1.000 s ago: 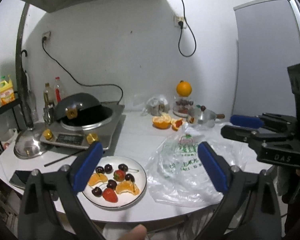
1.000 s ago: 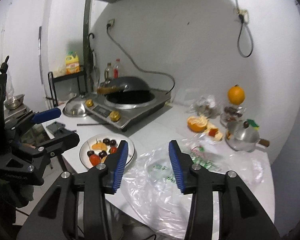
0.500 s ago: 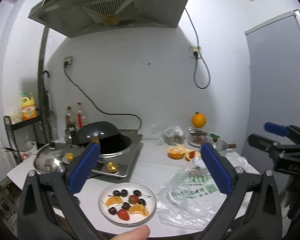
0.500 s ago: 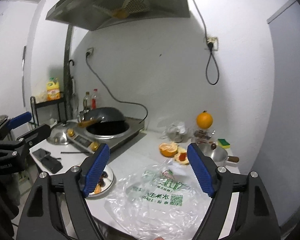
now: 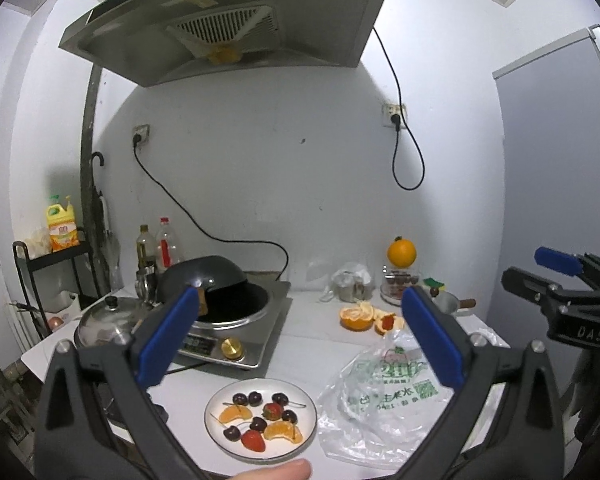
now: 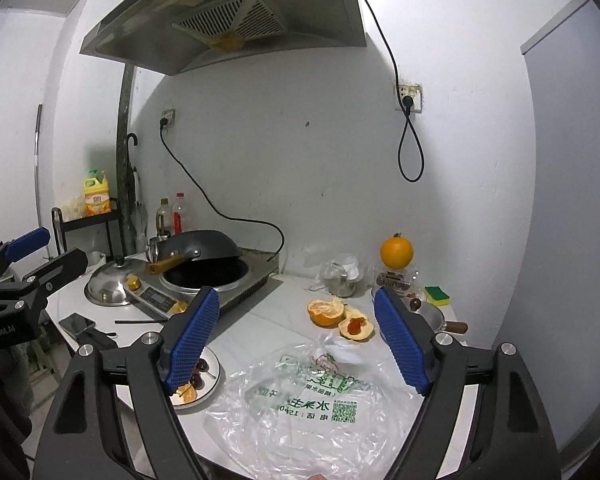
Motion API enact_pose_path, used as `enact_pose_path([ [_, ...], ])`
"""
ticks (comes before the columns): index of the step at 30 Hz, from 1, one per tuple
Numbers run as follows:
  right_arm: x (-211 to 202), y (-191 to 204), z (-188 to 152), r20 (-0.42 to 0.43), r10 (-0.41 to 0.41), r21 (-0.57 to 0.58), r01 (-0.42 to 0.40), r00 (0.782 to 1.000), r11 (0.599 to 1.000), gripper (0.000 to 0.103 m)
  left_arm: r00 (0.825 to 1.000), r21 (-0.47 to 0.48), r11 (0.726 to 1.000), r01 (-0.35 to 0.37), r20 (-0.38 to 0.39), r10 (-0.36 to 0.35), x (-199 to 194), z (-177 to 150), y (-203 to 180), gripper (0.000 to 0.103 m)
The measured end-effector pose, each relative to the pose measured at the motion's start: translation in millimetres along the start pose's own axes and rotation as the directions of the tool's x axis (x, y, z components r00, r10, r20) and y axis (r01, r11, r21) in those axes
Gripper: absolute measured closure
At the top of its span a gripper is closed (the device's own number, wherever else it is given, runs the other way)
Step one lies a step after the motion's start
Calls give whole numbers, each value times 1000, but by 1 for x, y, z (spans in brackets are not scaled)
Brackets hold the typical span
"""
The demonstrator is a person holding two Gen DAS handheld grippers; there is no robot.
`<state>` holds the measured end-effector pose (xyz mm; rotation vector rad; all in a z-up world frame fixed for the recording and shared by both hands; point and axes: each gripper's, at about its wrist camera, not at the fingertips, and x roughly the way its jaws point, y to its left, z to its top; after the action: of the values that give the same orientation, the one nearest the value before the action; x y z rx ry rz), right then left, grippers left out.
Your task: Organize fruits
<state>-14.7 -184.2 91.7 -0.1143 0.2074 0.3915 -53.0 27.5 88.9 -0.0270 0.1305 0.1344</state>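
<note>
The white desk carries a stove far left, a crumpled plastic bag near right, and a plate of cut fruit at its near edge. Left claw and right claw both gape wide, holding nothing. A careless sweep could knock the plate off.

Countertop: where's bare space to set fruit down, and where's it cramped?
Best bare patch: white countertop between the induction cooker, the peeled orange and the plate. The plastic bag covers the front right. The back right is crowded: whole orange on a container, wrapped cup, small pot, sponge.
</note>
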Motion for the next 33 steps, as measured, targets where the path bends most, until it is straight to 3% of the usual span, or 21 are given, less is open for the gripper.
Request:
enact_pose_path([
  [33,16,-2,2,-6,3,-2,-3,1000,1000,20,999,0,1000,3,-33,-3,23,1,-11,1],
])
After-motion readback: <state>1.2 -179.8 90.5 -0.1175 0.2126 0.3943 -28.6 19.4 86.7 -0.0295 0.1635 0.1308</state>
